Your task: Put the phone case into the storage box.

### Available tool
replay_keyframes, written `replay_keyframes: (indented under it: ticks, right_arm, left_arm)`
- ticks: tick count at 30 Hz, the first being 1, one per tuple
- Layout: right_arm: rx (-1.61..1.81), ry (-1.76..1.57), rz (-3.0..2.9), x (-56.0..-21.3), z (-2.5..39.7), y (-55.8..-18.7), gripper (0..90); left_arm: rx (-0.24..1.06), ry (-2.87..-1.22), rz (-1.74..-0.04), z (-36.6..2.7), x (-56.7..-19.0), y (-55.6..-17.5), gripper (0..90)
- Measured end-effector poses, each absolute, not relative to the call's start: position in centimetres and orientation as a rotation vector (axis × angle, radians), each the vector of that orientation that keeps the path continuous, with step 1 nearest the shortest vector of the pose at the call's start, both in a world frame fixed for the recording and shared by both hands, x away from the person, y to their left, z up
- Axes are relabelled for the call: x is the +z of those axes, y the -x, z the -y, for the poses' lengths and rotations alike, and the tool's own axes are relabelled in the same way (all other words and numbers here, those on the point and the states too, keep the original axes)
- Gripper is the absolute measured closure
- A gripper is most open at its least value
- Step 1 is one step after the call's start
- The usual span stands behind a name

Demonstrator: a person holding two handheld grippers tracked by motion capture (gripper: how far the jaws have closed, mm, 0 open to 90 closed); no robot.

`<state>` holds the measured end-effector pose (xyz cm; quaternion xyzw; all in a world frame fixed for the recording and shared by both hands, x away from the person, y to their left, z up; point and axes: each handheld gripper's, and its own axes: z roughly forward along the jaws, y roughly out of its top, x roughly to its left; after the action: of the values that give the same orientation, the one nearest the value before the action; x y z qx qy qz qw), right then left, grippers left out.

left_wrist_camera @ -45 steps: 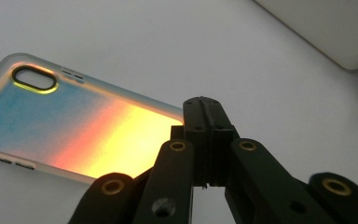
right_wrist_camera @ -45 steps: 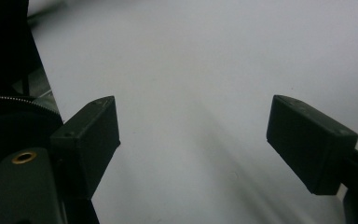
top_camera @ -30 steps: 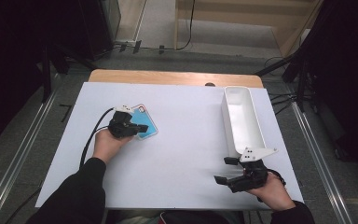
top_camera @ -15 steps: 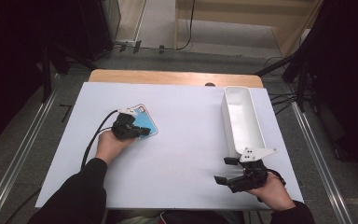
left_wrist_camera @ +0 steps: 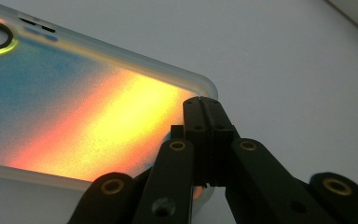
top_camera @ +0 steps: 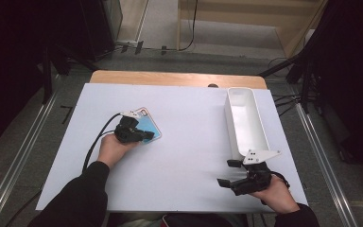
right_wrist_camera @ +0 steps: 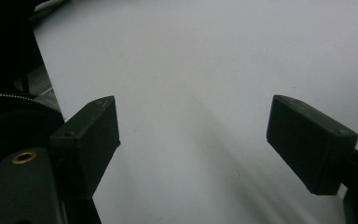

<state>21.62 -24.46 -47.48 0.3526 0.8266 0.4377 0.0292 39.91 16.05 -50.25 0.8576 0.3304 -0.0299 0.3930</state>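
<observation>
Since the earlier frame, left gripper [top_camera: 144,135] and phone case [top_camera: 147,126] have shifted slightly right. Jaws clenched on the case's corner edge (table-level, left-centre); right gripper [top_camera: 230,173] spread wide near white bin [top_camera: 246,124].

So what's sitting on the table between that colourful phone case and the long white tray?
Nothing: in the high view the white tabletop is bare between the phone case and the white tray.
</observation>
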Motion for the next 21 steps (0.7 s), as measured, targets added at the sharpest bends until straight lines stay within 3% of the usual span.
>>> replay_keyframes:
  ticks: [21]
  right_arm:
    - [1.349,-1.089,-2.549,-47.5,24.5,-21.6,15.8]
  left_arm:
    - [-0.144,-2.193,-0.802,-14.7,-50.4,-37.8,88.7]
